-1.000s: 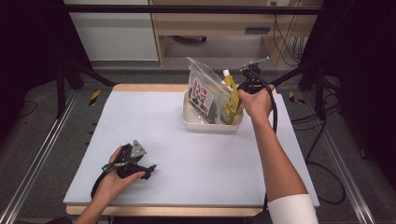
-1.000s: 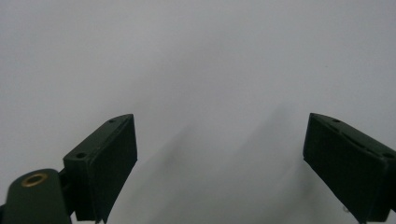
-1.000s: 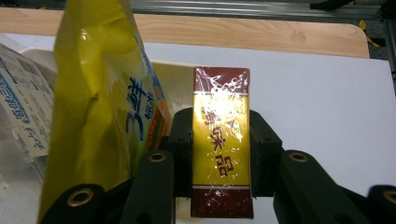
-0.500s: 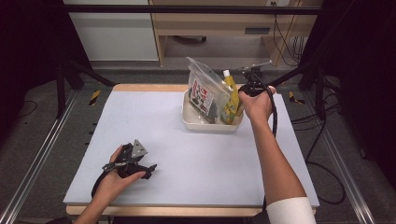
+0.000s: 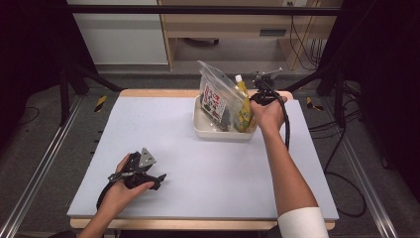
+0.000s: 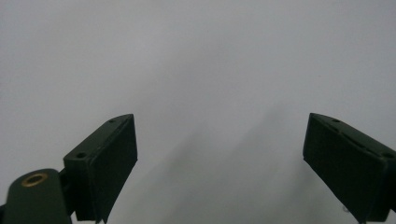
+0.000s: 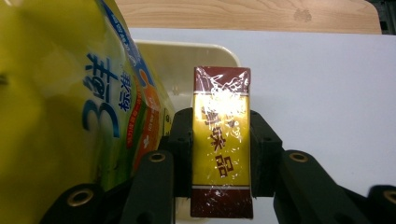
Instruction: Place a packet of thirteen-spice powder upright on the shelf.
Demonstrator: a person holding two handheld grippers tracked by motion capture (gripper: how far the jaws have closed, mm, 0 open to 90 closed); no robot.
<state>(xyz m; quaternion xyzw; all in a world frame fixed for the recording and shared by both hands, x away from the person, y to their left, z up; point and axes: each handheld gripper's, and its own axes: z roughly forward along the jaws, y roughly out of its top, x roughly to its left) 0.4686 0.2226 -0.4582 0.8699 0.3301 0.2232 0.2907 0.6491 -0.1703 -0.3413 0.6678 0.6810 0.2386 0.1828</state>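
In the high view, the right gripper [image 5: 261, 88] is held at the right end of the cream tray [image 5: 218, 133] near the table's far edge, beside a yellow pouch [image 5: 242, 106] and a clear bag [image 5: 216, 99]; the left gripper [image 5: 143, 173] is rested on the table [image 5: 208, 173] near the front left. In the left gripper view, the jaws are spread wide over bare table with nothing between them; in the right gripper view, a gold and maroon carton [image 7: 221, 144] is clamped upright between the jaws, just beside the yellow pouch [image 7: 65, 107] at the tray's [image 7: 196, 56] end.

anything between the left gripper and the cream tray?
Nothing. In the high view, bare table runs from the left gripper, resting near the front edge, to the cream tray. In the left gripper view its open jaws face bare surface.
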